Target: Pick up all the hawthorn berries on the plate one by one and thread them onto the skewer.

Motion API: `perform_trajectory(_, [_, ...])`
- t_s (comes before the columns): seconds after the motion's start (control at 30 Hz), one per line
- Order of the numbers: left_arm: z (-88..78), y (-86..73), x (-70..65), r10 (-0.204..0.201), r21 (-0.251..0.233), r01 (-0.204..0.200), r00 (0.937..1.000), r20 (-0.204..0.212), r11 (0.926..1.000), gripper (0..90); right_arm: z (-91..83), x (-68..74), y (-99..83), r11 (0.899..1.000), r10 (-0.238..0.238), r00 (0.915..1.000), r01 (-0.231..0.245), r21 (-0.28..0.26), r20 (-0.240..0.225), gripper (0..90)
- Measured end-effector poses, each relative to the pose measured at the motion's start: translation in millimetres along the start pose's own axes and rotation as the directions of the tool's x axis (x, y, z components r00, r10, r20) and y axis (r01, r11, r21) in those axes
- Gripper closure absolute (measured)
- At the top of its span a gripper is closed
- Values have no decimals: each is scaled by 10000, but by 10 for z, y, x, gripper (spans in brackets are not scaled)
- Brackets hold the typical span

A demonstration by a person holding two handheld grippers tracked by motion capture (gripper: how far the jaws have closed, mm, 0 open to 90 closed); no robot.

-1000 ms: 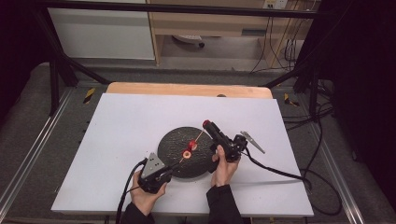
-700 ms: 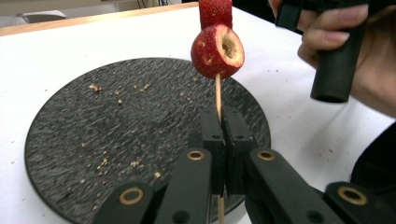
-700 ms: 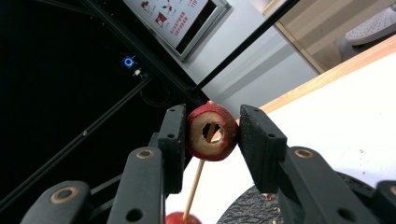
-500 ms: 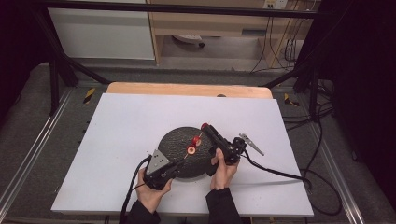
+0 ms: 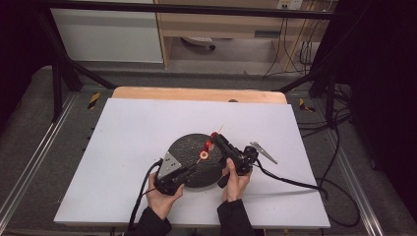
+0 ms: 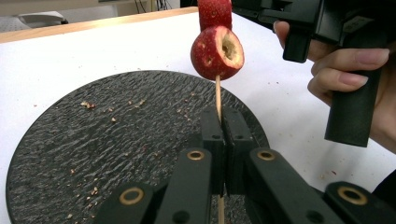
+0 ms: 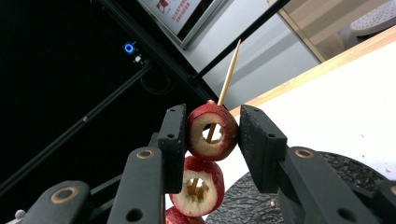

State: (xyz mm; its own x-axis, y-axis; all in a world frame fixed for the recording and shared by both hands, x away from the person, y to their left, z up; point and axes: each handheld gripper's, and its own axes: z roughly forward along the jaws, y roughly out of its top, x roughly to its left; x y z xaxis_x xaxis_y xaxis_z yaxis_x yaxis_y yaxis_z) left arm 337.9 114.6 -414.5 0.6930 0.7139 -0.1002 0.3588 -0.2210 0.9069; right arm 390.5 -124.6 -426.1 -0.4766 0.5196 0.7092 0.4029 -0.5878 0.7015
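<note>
Over the black plate (image 5: 189, 147): left gripper (image 6: 224, 135) jaws clamped on the lower end of the skewer (image 6: 218, 95), right gripper (image 7: 212, 140) jaws pinching the top hawthorn (image 7: 212, 130); three cored fruits threaded, tip bare, so more threading looks left.

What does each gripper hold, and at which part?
The left gripper pinches the skewer at its lower end. The right gripper clamps the top fruit on that skewer by its sides.
</note>
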Motion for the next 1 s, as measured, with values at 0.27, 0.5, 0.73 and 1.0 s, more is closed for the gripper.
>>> perform_trajectory(0.27, [-56, -19, 68, -37, 49, 37, 10000, -2, 10000, 886, -13, 0, 87, 9966, -616, 9980, 606, 557, 162, 518])
perform_trajectory(0.5, [-130, -72, 150, -88, 154, 90, 9999, -90, 9998, 886, -38, -22, 195, 9731, -1672, 9858, 1624, 1632, 164, 371])
perform_trajectory(0.73, [-216, -115, 235, -134, 300, 138, 9998, -165, 9995, 885, -74, -68, 237, 9091, -2904, 9569, 2741, 3138, 56, 180])
perform_trajectory(1.0, [-327, -129, 314, -158, 452, 165, 9997, -168, 9988, 885, -144, -157, 274, 8085, -3890, 9212, 3476, 4749, -119, 53])
